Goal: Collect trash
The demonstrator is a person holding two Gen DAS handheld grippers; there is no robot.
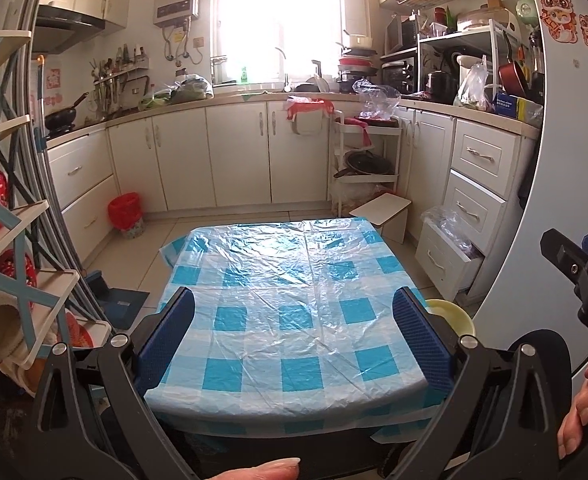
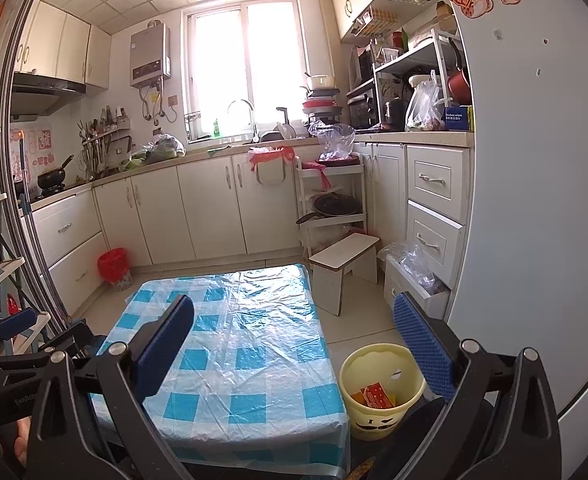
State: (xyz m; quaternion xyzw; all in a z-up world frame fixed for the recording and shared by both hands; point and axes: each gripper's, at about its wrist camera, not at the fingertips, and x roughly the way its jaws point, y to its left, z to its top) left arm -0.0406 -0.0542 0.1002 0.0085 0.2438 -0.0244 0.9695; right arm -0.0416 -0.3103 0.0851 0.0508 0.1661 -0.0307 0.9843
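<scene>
Kitchen cabinets ringed a tiled floor, and low in the middle stood a table [image 1: 294, 300] under a blue-checked plastic cover. From the tools outward: the left gripper [image 1: 294, 336] hovered over the near end of that table with its jaws spread wide and nothing between them; the right gripper [image 2: 294, 344] was likewise released and empty, held over the table's right edge and the floor beside it. Just beside the table on that side stood a yellow bin [image 2: 380, 390], and inside it lay a red-and-orange wrapper [image 2: 374, 394] with other scraps. A red-lined bin [image 2: 113, 268] sat well apart by the far cabinets. No loose litter showed on the cover in either view.

Judging by that, the collecting looked finished or close to it, with the trash already in the yellow bin. Any next move would call for scanning the floor and the table's hidden edges for leftovers, then closing a gripper on whatever turned up and carrying it to the bin
</scene>
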